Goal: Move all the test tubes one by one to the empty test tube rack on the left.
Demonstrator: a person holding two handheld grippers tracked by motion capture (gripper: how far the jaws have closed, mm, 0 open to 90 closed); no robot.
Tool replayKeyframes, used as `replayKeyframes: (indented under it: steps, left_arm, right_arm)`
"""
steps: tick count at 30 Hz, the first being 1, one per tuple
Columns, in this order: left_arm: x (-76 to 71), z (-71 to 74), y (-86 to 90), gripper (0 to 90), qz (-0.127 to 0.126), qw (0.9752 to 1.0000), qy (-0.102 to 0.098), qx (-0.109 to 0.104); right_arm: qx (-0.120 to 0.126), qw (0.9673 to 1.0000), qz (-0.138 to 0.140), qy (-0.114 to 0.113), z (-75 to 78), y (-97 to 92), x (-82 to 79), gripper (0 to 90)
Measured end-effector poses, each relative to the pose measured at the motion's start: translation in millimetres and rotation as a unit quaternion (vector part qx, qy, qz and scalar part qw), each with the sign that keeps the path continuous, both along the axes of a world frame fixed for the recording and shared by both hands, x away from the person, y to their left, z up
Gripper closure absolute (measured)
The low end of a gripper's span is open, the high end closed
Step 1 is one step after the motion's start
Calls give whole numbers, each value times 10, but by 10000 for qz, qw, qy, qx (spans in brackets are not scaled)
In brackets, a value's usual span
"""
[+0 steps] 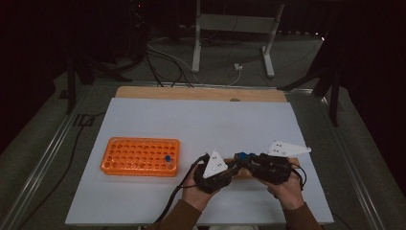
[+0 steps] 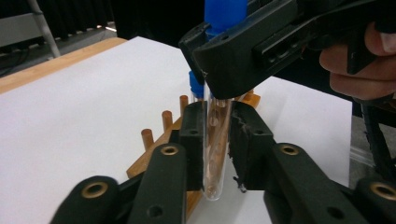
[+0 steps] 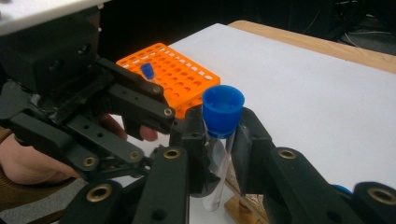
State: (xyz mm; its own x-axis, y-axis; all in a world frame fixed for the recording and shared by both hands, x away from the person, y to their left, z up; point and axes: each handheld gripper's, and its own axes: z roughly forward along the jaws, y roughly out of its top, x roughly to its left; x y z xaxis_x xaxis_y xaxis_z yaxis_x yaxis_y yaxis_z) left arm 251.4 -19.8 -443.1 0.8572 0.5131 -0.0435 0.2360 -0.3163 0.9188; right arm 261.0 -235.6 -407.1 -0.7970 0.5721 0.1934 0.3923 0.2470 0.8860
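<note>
Holding one blue-capped tube (image 3: pixel 218 140) between us: right gripper (image 3: pixel 219 140) clenched below the cap, left gripper (image 2: pixel 216 140) clamped lower down. Next, uncapping or handover, we judge.

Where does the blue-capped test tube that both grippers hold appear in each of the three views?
High view: the test tube shows as a blue cap between the two grippers, right of centre.
Left gripper view: centre, clear glass between the black jaws.
Right gripper view: centre, blue cap uppermost.
Shared landmark: the wooden peg rack beneath it; the orange rack appears in two views.
</note>
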Motion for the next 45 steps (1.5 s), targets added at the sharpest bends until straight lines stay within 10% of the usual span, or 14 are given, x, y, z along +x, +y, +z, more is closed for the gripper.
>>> replayKeyframes:
  steps: [6, 15, 22, 45]
  left_arm:
    - [-8, 4, 3, 787, -14, 10000, -62, -67]
    - [31, 16, 143, 787, 276, 9995, -11, -163]
    - [33, 33, 321, 787, 445, 9987, 3, -243]
    - [-5, 116, 754, 786, 585, 9974, -20, -410]
  right_arm:
    - [32, 10000, 33, -36, 9, -20, 1, 751]
    - [331, 9990, -226, -214, 83, -135, -1, 246]
    - [369, 9967, -648, -318, 90, -254, 35, 26]
    - [309, 9910, -1197, -508, 62, -494, 97, 0]
